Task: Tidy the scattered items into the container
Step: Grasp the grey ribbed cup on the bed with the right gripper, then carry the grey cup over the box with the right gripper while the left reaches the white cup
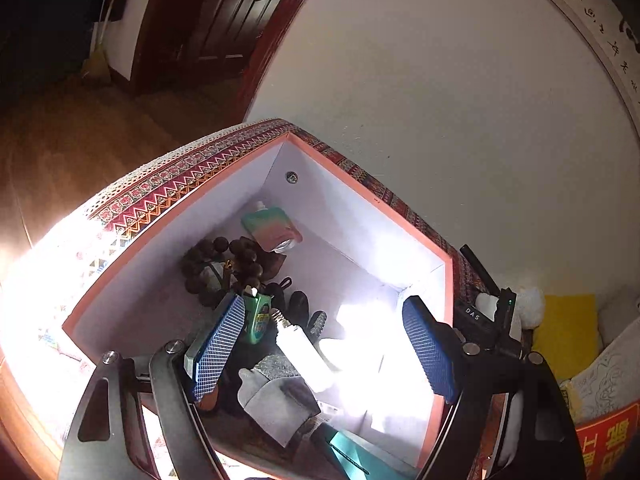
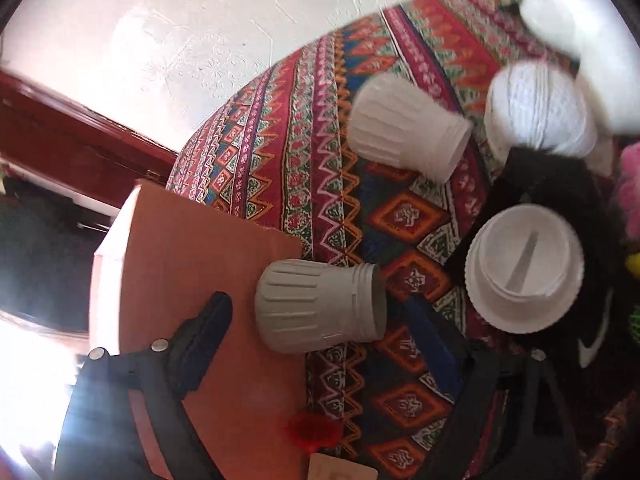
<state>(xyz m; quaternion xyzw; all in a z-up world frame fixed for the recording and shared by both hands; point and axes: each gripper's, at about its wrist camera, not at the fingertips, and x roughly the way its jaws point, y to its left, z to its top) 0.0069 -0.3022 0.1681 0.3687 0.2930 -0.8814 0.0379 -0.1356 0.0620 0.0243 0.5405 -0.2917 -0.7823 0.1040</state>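
Straddling the grey ribbed jar [image 2: 320, 306], the right gripper [image 2: 320, 340] stands released; the jar lies on its side just ahead, long axis crosswise, mouth rightward. Farther off, the left gripper [image 1: 324, 348] hangs released over the box [image 1: 176, 216].

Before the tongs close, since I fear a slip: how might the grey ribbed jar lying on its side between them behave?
The grey ribbed jar lies on its side half on the orange box, so a nudge would probably roll it. It looks like hollow plastic with an open threaded mouth, likely light and fairly stiff. The ribs should give the open right tongs some purchase.
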